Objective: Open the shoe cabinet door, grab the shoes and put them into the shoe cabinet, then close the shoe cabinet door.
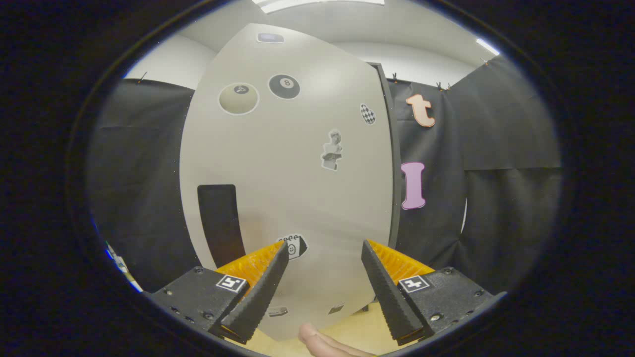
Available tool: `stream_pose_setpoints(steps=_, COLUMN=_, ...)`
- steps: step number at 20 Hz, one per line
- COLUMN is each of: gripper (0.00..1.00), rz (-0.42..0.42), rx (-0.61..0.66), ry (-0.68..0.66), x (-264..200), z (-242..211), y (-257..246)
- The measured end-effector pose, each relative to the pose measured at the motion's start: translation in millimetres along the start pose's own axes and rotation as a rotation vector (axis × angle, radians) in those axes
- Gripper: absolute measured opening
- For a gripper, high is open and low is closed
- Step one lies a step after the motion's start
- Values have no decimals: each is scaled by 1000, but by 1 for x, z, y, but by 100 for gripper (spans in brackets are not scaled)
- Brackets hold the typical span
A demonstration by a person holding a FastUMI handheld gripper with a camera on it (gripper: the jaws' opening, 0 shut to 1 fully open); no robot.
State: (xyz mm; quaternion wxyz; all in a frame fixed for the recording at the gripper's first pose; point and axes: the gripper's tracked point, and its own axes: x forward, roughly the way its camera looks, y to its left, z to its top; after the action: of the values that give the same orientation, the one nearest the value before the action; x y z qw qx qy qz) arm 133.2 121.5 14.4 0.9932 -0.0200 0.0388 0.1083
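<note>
While tool (325, 248) gapes empty, shoe cabinet door (287, 173) faces fingers, right edge just beyond.

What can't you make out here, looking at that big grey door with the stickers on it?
- Inside of the shoe cabinet: hidden in the gripper view by its own shut door.
- Shoes: whereabouts can't be told from here.
- Person's hand: cut off below the open gripper, just a finger or two visible.
- Small stickers low on the door: too small and partly behind a fingertip.
</note>
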Motion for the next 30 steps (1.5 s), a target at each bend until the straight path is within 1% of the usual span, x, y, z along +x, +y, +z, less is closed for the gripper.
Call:
stream_pose_setpoints(steps=7, gripper=98, rz=-7, rx=6, ry=-24, x=-16, z=-2, y=-5)
stream_pose_setpoints(steps=10, gripper=98, rz=-49, rx=0, ry=-52, x=-37, z=0, y=-18)
stream_pose_setpoints(steps=12, gripper=98, rz=-49, rx=22, ry=-97, x=-55, z=0, y=-15)
stream_pose_setpoints(steps=14, gripper=98, rz=-40, rx=21, ry=-113, x=-72, z=-9, y=-10)
stream_pose_setpoints(steps=17, gripper=98, rz=-50, rx=-36, ry=-82, x=-100, z=-34, y=-6)
stream_pose_setpoints(steps=20, gripper=98, rz=-51, rx=-57, ry=-57, x=-131, z=-60, y=-2)
stream_pose_setpoints(steps=21, gripper=98, rz=-83, rx=-53, ry=-66, x=-143, z=-60, y=-9)
stream_pose_setpoints(steps=23, gripper=98, rz=-182, rx=-29, ry=-98, x=-166, z=-57, y=-29)
stream_pose_setpoints(steps=24, gripper=98, rz=-215, rx=-32, ry=-113, x=-177, z=-54, y=-35)
stream_pose_setpoints(steps=25, gripper=98, rz=-237, rx=-47, ry=-127, x=-186, z=-50, y=-35)
stream_pose_setpoints(steps=29, gripper=98, rz=-260, rx=-69, ry=-190, x=-218, z=-38, y=-36)
stream_pose_setpoints(steps=30, gripper=98, rz=-273, rx=-76, ry=-188, x=-223, z=-38, y=-39)
